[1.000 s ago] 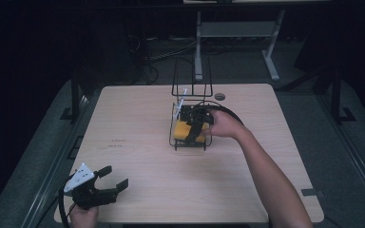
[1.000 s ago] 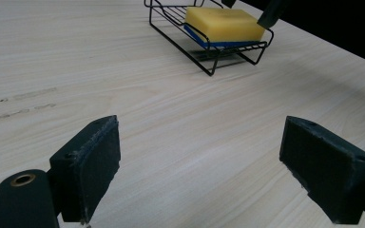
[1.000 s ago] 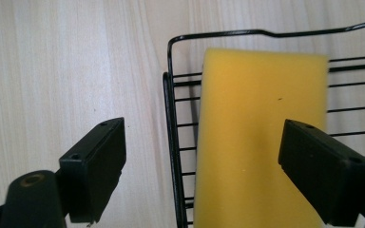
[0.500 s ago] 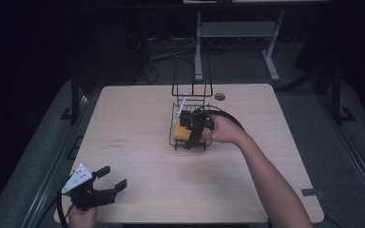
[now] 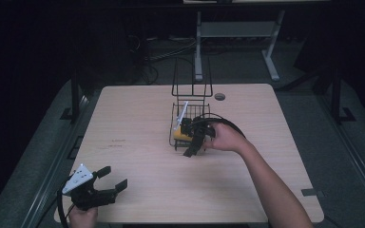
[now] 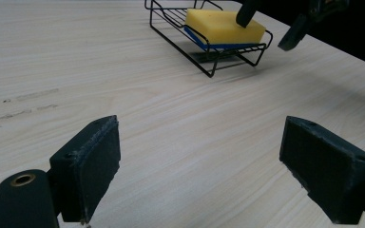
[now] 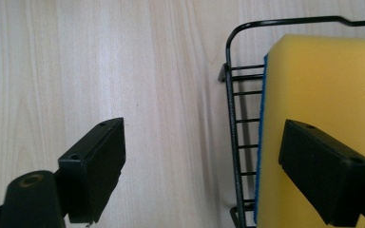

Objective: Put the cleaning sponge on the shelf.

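The right gripper [image 5: 193, 141], at the centre of the high view, has its jaws wide apart over the near rim of the black wire basket [image 7: 233, 137]. The yellow sponge with a blue underside [image 7: 323, 95] lies inside it. The left gripper [image 5: 105, 181], lower left, is wide open above the pale wooden table [image 5: 138, 123].

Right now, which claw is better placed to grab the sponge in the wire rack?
Right. The right claw hangs open over the yellow sponge in the wire rack; the left claw sits far back near the table's front edge.
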Demonstrator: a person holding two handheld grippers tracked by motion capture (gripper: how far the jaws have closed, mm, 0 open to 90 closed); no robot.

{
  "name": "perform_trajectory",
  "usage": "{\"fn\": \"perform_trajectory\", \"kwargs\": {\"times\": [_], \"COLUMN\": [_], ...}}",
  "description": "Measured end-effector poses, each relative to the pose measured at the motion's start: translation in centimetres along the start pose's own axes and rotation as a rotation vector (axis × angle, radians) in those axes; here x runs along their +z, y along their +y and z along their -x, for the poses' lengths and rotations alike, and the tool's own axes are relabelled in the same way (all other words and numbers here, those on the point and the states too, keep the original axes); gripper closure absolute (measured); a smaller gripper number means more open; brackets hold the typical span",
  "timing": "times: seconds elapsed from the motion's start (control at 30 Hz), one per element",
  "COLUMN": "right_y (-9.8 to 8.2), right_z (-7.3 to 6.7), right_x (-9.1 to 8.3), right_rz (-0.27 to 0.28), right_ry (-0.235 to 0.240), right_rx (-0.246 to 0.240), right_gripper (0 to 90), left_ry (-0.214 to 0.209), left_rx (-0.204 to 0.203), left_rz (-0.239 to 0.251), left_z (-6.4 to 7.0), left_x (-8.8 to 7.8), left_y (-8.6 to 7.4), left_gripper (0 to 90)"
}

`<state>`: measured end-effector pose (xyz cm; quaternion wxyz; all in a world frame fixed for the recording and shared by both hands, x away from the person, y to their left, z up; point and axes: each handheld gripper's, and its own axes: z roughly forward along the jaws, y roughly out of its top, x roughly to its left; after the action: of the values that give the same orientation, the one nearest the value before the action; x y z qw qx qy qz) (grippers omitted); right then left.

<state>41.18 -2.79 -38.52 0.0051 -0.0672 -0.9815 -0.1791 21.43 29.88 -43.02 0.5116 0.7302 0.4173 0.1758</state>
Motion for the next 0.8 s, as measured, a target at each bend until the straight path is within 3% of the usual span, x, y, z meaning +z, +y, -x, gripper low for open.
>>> {"fn": "perform_trajectory", "kwargs": {"times": [0.8], "right_y": [-1.6], "right_z": [-2.4], "right_x": [0.8], "right_rz": [0.001], "right_ry": [0.008], "right_rx": [-0.014], "right_gripper": [15.5], "left_ry": [-0.002], "left_rx": [0.006], "left_rz": [-0.009], "left_z": [0.1], "left_x": [0.1], "left_y": [0.0], "left_gripper": [12.8]}}
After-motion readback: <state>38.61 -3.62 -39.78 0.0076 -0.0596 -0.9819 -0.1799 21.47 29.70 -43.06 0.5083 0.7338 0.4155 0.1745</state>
